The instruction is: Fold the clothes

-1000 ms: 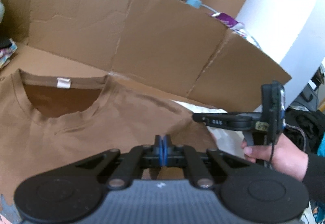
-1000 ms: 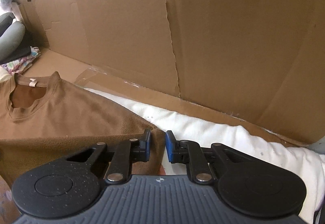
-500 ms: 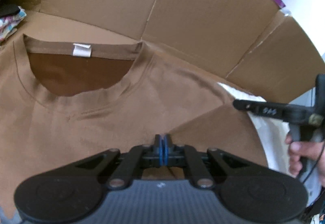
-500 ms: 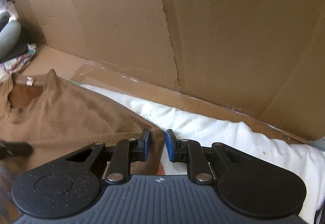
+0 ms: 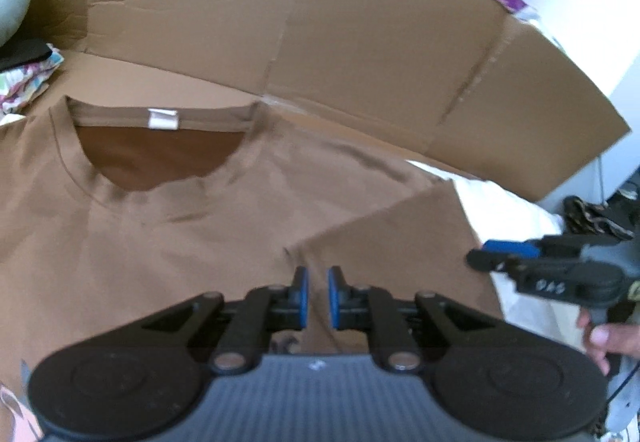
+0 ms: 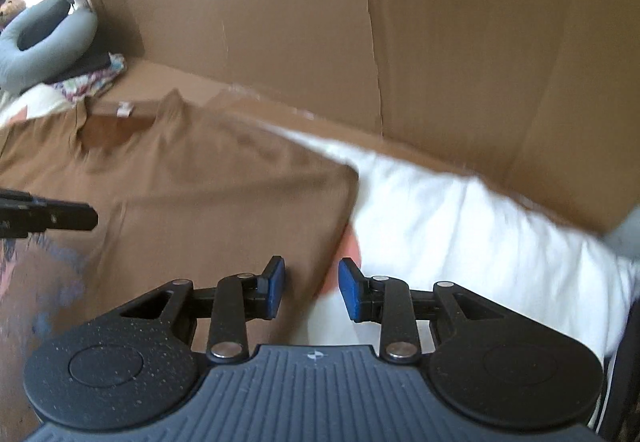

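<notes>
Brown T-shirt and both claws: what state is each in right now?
Brown T-shirt: lying flat, collar away from the camera, right sleeve folded in over the body.
Left claw: open, small gap, jaws just opening, nothing gripped.
Right claw: open, jaws just opening, over the shirt's edge, not gripping.

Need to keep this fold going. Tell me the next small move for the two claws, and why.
Probably lift both claws clear and go for the other sleeve. The right sleeve already lies folded across the brown T-shirt, and the left claw and right claw have just been opening, with nothing pinched between their pads.
</notes>
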Demonstrator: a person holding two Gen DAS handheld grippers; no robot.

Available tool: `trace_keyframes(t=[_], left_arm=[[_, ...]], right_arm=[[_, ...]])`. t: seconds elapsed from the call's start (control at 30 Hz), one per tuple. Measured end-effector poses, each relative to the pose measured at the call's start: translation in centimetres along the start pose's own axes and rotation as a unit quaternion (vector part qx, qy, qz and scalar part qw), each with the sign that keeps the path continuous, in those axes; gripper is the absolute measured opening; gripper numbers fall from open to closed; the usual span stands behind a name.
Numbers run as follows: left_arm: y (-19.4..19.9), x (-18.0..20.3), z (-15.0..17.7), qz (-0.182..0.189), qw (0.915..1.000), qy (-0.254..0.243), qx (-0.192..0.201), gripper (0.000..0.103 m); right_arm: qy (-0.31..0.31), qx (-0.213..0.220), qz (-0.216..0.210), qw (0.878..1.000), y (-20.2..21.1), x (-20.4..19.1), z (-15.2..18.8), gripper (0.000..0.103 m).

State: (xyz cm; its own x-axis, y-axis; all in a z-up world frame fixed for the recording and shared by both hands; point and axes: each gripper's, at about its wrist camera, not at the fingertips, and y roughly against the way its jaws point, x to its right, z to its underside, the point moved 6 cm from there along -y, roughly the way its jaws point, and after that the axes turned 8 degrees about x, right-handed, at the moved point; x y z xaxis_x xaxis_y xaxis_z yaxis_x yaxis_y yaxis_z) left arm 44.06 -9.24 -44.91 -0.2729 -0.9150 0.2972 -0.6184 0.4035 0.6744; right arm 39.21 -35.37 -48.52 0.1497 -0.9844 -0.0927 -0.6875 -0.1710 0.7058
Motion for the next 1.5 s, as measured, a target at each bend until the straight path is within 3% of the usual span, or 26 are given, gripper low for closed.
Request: trace_keyframes(t=[0.6, 0.87, 0.93, 1.13, 1.4, 1.47, 1.5], left_arm=[[3.0, 7.9, 7.2, 0.051, 0.9976, -0.017, -0.043, 0.012], [3.0, 7.6, 10.1, 0.030, 0.9959, -0.034, -0.079, 0.012], [3.1, 7.5, 10.3, 0.027, 0.9956, -0.034, -0.082, 0.012], [3.2, 7.1, 10.2, 0.016, 0.9941, -0.033, -0.102, 0.011], [6.3, 6.0, 7.9, -0.015, 0.9946, -0.021, -0.101, 0.031], [7.7, 6.1, 7.0, -0.020, 0.9944, -0.024, -0.101, 0.044], [8.4, 6.2, 6.5, -0.025, 0.9943, -0.024, -0.101, 0.051]], right_arm=[[-0.003, -0.002, 0.023, 1.000, 5.9, -3.7, 6.8, 0.036], [-0.006, 0.037, 0.023, 0.999, 7.7, -4.5, 6.3, 0.032], [0.000, 0.029, 0.017, 0.999, 7.2, -5.0, 6.4, 0.023], [-0.010, 0.003, 0.022, 1.000, 6.4, -4.8, 8.2, 0.020], [-0.042, -0.011, 0.033, 0.999, 9.3, -4.5, 7.7, 0.025], [-0.056, -0.016, 0.048, 0.997, 10.5, -4.2, 6.8, 0.045], [-0.061, -0.017, 0.049, 0.997, 11.2, -4.1, 6.3, 0.046]])
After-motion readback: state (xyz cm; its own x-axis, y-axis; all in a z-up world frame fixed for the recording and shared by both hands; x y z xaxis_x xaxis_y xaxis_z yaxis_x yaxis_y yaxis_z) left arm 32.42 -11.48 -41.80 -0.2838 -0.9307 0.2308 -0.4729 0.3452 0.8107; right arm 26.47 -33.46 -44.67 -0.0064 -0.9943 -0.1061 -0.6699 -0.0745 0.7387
